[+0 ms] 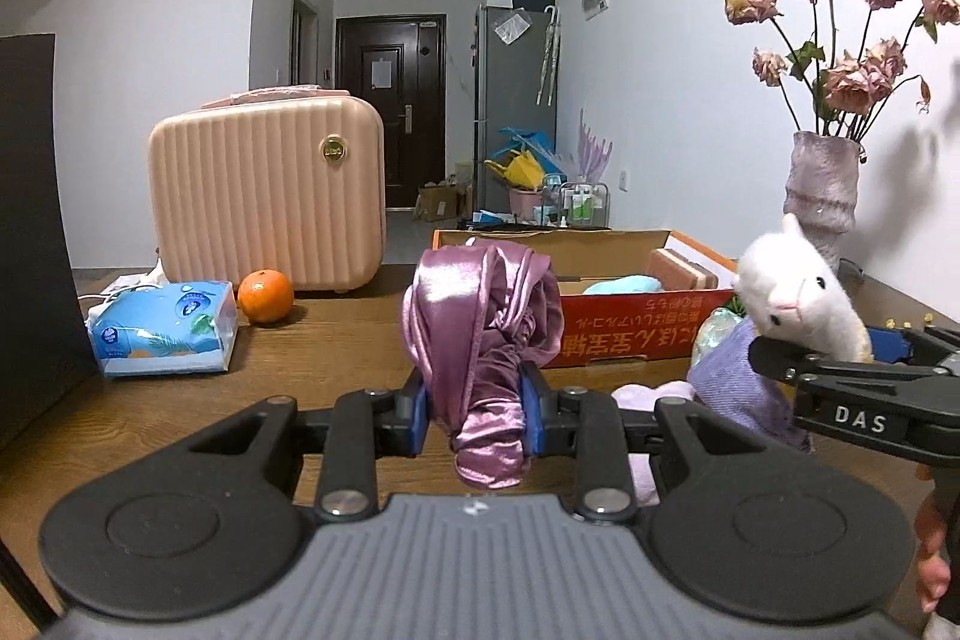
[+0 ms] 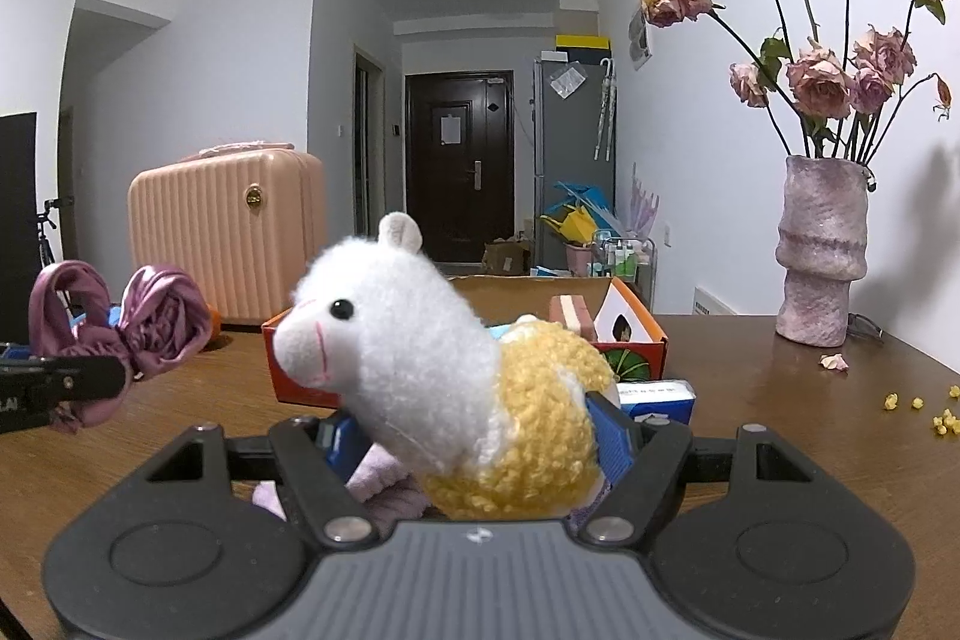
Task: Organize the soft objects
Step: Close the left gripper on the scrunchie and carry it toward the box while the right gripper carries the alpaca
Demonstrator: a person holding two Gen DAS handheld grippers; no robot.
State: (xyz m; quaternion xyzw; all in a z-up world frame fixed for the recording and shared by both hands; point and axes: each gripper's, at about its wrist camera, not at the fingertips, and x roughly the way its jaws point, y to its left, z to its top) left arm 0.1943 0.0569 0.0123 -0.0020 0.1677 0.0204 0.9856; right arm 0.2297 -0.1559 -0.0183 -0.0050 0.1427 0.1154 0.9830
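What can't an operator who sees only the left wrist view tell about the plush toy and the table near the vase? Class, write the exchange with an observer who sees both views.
Operator: I mostly see the plush toy's white head. Where do the right tongs grip it?
Observer: They are shut on its yellow woolly body, with a blue pad pressed against each side.
Operator: Is anything lying on the table by the vase? The toy blocks that spot for me.
Observer: Yes, one fallen petal lies on the wood near the vase's foot, not touching it.
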